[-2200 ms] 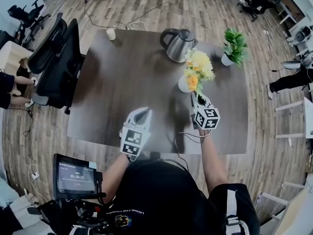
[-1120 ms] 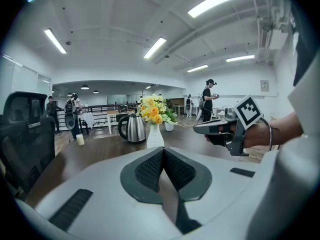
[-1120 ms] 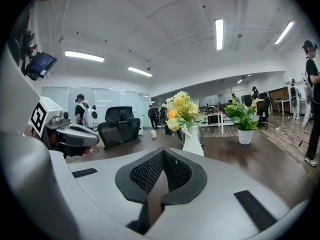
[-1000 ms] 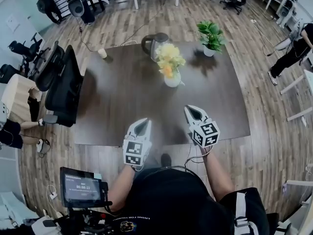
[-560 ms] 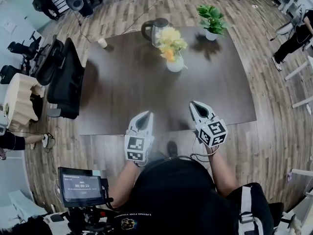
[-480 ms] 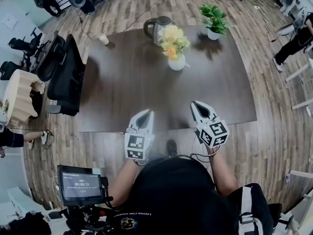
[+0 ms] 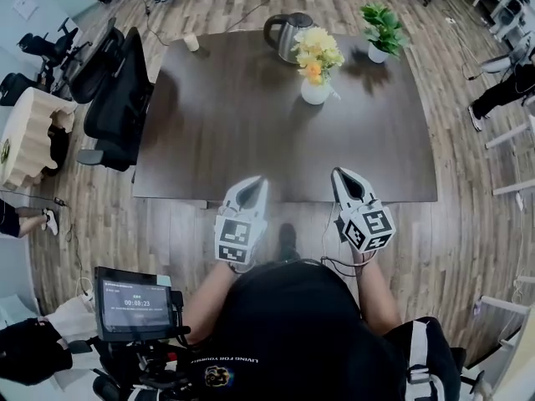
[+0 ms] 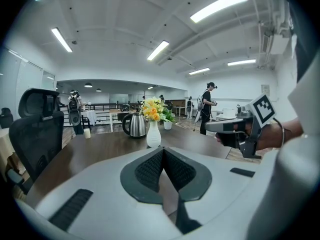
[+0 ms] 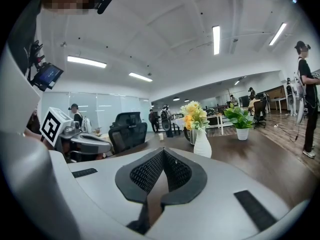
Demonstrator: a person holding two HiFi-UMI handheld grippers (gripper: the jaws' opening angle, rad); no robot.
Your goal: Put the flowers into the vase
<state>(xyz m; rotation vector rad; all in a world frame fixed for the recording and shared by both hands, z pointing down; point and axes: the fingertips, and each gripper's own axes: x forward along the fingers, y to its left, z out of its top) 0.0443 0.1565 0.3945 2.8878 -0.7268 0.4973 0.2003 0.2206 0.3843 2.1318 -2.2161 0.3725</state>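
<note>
Standing in the white vase (image 7: 315, 92) at the upper middle of the frame, the yellow flowers (image 7: 317, 50) are hiding their stems and covering part of the kettle (image 7: 287, 33). The left tool (image 7: 253, 184) and right tool (image 7: 341, 175) are hovering clenched and empty at the near edge of the counter (image 7: 234, 124), well apart from the vase.

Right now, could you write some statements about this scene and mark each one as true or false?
1. The flowers stand in the vase. True.
2. The right tool holds a flower. False: its jaws are shut, with nothing between them.
3. The kettle stands on the table, beyond the vase. True.
4. The potted plant lies on the floor. False: it stands upright near the table's far right corner.
</note>
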